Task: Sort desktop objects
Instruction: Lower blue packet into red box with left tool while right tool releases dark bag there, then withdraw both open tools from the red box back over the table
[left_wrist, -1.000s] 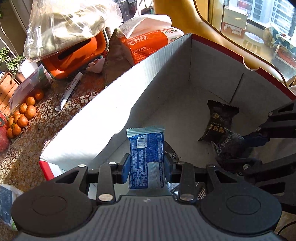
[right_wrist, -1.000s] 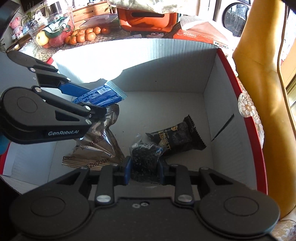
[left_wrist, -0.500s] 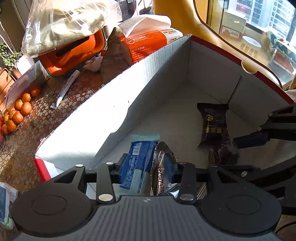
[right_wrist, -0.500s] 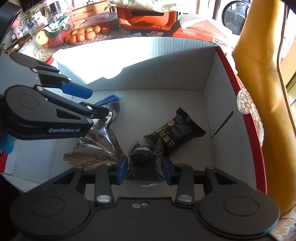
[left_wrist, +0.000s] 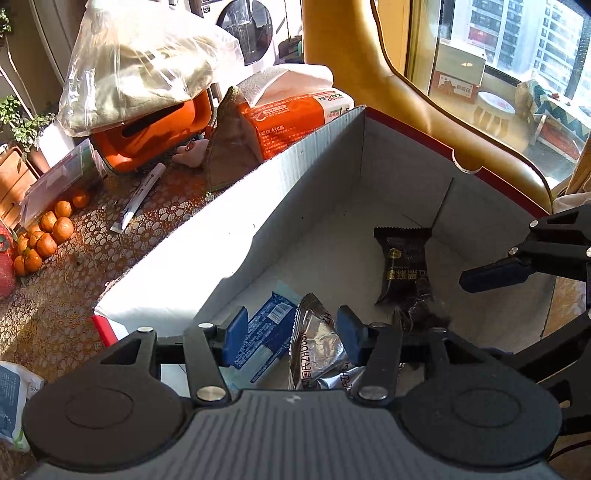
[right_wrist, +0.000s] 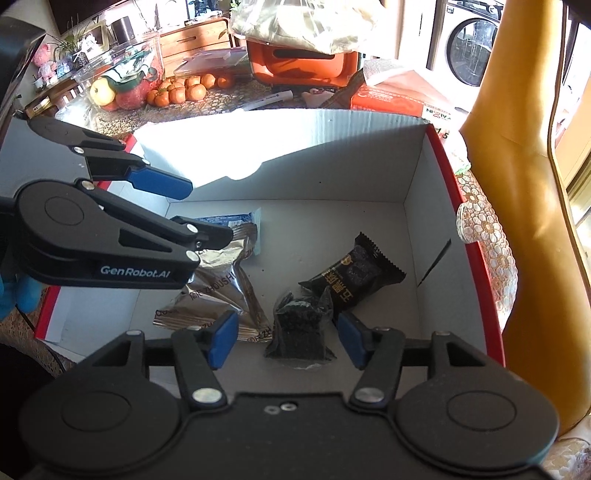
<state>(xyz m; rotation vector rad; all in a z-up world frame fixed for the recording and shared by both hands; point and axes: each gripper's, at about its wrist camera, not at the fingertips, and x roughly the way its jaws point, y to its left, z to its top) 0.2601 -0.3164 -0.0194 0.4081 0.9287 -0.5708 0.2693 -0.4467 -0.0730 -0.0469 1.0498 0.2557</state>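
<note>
Both tools hang over the white box (right_wrist: 332, 155) with their jaws apart. The left tool (left_wrist: 288, 334) has just been opening its jaws, and the blue packet (left_wrist: 258, 339) lies loose between them on the box floor, with no pad pressing on it. A silver packet (left_wrist: 317, 347) lies there too, just beside the blue one. The right tool (right_wrist: 282, 338) has just been opening as well. The small dark packet (right_wrist: 299, 332) sits free between its jaws, touching neither pad. Just past that tool's tips lies a black packet (right_wrist: 354, 275), touching the small dark one.

The step in hand looks like the drop: both snacks are let go inside the box. Next, each tool probably needs to rise clear of the box walls and go to the worktop (left_wrist: 74, 266) for more things. Beyond the left tool, outside the box, a white pen (left_wrist: 138, 195) waits near some oranges (left_wrist: 48, 236).
</note>
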